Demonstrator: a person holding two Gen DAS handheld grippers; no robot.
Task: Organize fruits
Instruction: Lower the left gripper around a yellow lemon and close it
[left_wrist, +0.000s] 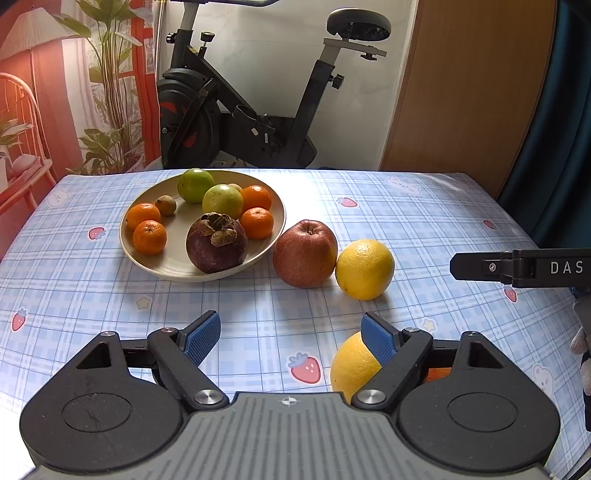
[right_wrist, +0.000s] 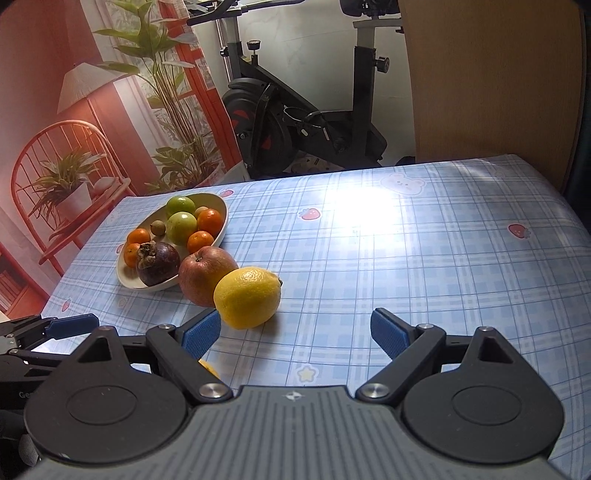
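A cream bowl (left_wrist: 147, 254) (right_wrist: 127, 278) holds a dark mangosteen (left_wrist: 216, 245) (right_wrist: 159, 264), several small oranges and two green fruits (left_wrist: 221, 201). Beside it on the cloth lie a red apple (left_wrist: 304, 254) (right_wrist: 205, 275) and a lemon (left_wrist: 365, 269) (right_wrist: 247, 297), touching each other. A second yellow fruit (left_wrist: 352, 363) lies close under my left gripper's right finger, partly hidden. My left gripper (left_wrist: 290, 334) is open with only bare cloth between its blue pads. My right gripper (right_wrist: 295, 332) is open too, its left pad (right_wrist: 201, 334) just short of the lemon.
A blue checked tablecloth (right_wrist: 406, 258) covers the table. An exercise bike (left_wrist: 236, 110) stands behind the far edge, with a wooden panel (left_wrist: 461, 92) to its right. The right gripper's finger (left_wrist: 517, 267) reaches in at the right edge of the left wrist view.
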